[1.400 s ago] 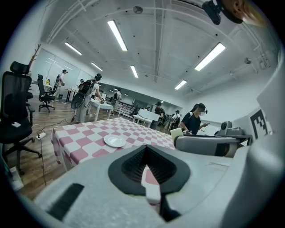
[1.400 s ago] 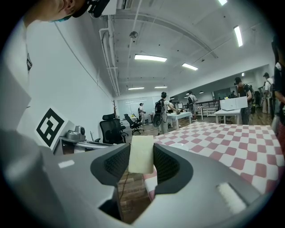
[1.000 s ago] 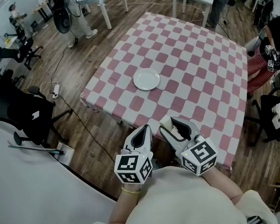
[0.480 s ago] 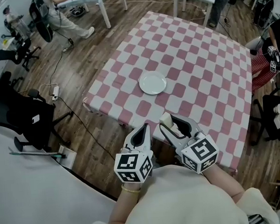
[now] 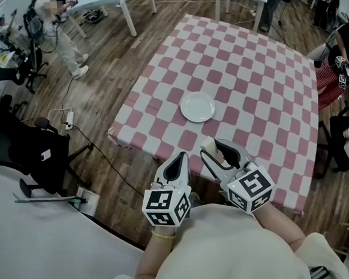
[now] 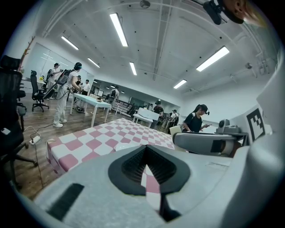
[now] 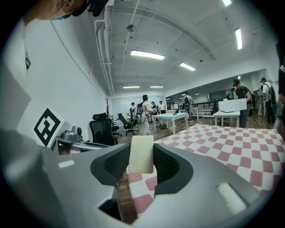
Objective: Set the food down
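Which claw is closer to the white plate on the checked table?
Right. The right claw, gripping pale food, is by the near edge of the table, short of the plate; the left claw is beside it, slightly farther back.

**Plate ahead, grippers at the near edge**

A plate [image 5: 198, 107] sits on the counter [image 5: 259, 69], toward its near-left part. The left hand-held gripper [image 5: 182, 157] and right hand-held gripper [image 5: 215, 146] hang side by side at the counter's near edge. The food [image 5: 208, 144] is between the right one's jaws. A chair [image 5: 25, 150] stands on the floor, well left.
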{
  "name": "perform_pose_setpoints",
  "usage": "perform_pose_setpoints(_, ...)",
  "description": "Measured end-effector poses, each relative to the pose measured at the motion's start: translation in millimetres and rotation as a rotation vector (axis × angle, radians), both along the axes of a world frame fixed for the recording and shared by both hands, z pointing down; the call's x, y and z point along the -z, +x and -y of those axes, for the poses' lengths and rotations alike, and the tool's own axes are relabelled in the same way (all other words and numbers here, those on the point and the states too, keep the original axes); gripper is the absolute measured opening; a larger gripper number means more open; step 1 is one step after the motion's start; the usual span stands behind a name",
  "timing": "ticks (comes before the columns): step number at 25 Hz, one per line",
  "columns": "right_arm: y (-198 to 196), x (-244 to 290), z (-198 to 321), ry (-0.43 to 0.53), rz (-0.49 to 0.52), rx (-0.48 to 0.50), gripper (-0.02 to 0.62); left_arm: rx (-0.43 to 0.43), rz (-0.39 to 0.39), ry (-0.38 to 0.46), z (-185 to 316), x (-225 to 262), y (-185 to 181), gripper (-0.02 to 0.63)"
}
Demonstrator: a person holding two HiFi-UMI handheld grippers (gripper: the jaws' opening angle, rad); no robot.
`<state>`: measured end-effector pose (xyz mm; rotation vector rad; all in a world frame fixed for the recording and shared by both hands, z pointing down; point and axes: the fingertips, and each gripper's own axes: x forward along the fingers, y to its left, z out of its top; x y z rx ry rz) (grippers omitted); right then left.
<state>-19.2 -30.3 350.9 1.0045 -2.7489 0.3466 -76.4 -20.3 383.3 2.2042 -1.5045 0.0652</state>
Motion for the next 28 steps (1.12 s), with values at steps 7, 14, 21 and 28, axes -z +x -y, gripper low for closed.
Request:
perform_pose_setpoints(7, -17, -3, 15, 0.005, 0.001, -0.025, 0.172, -0.02, -0.001, 0.003, 12, -3, -19, 0.0)
perform_pose_setpoints(14, -27, -5, 28, 0.015, 0.008, -0.061, 0.172, -0.021, 0.001, 0.001, 19, -9, -38, 0.0)
perform_pose_setpoints(21, -33, -7, 39, 0.011, 0.003, -0.077, 0.172, -0.017, -0.001, -0.002, 25, -10, -48, 0.0)
perform_pose_setpoints(28, -29, -8, 49, 0.009, -0.005, -0.104, 0.172, -0.021, -0.001, -0.011, 30, -12, -52, 0.0)
